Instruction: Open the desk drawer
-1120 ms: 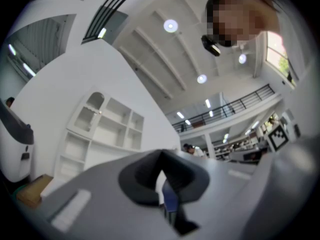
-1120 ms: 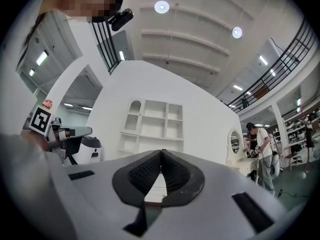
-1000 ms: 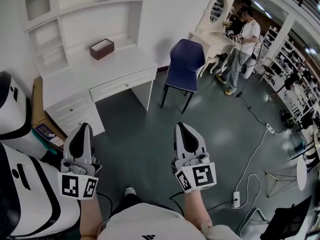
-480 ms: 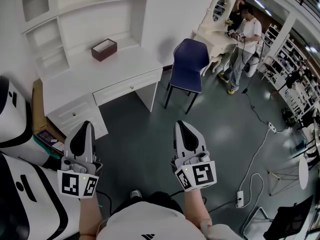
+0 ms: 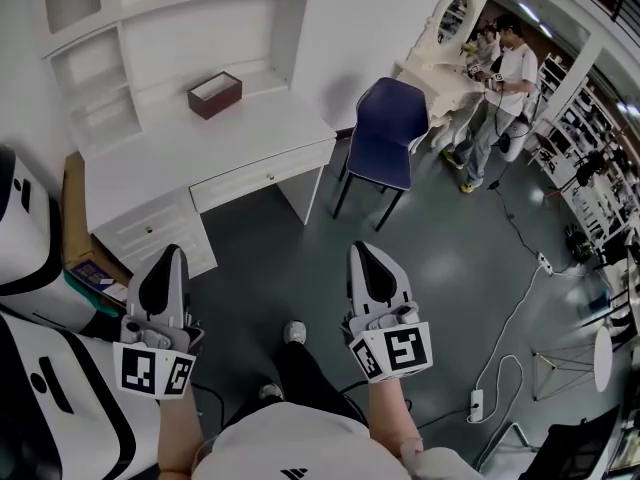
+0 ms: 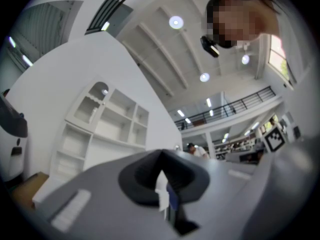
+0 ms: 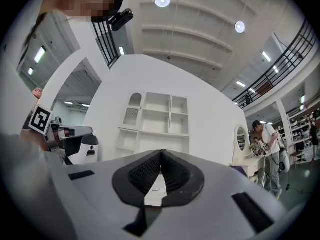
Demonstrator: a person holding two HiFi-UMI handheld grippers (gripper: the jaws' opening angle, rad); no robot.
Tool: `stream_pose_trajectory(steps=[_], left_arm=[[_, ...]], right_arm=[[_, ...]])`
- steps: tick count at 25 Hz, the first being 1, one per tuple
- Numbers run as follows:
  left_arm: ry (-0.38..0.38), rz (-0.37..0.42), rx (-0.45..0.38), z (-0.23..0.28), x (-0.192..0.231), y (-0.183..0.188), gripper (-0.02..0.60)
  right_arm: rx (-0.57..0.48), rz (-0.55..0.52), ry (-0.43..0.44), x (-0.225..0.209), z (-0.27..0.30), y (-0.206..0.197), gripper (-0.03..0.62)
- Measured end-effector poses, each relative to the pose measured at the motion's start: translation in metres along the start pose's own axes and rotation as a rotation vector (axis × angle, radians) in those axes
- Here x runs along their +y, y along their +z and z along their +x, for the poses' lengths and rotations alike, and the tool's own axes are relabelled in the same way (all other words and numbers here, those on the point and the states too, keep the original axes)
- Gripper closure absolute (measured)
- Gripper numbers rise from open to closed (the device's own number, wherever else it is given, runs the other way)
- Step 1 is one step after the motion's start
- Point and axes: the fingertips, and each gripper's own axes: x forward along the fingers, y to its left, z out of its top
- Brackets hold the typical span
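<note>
The white desk (image 5: 200, 143) stands at the upper left of the head view, under a white shelf unit (image 5: 150, 18). Its long front drawer (image 5: 262, 176) with a small knob is closed. More closed drawers (image 5: 150, 230) sit at the desk's left. My left gripper (image 5: 165, 266) and right gripper (image 5: 365, 260) are held side by side over the grey floor, well short of the desk and pointing toward it. Both are shut with nothing between the jaws. The left gripper (image 6: 161, 156) and the right gripper (image 7: 161, 154) show pads meeting, with the shelf unit (image 7: 155, 126) ahead.
A brown box (image 5: 215, 94) lies on the desktop. A blue chair (image 5: 385, 133) stands right of the desk. People (image 5: 500, 83) stand by a white vanity at the far right. A large white machine (image 5: 30, 238) stands at my left. A cable and power strip (image 5: 475, 403) lie on the floor.
I have walked toward the desk: it sits lower and nearer in the head view. Both grippers kept their pose and stayed shut. A foot has stepped forward between them.
</note>
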Motion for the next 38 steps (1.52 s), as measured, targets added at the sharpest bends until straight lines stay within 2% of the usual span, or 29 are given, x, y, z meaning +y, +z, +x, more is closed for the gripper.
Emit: stream_pose_trajectory(steps=[8, 22, 32, 38], left_arm=[[0.036, 0.015, -0.009, 0.053, 0.031, -0.014, 0.575], [0.122, 0.037, -0.032, 0.17, 0.067, -0.038, 0.575], [0.167, 0.068, -0.087, 0.23, 0.075, -0.049, 0.575], [0.179, 0.079, -0.079, 0.246, 0.082, -0.058, 0.575]], right_arm=[[-0.016, 0.013, 0.041, -0.022, 0.07, -0.013, 0.605], [-0.042, 0.016, 0.135, -0.091, 0.203, -0.02, 0.605], [-0.052, 0.035, 0.196, -0.128, 0.261, -0.04, 0.605], [-0.031, 0.055, 0.235, -0.133, 0.29, -0.055, 0.605]])
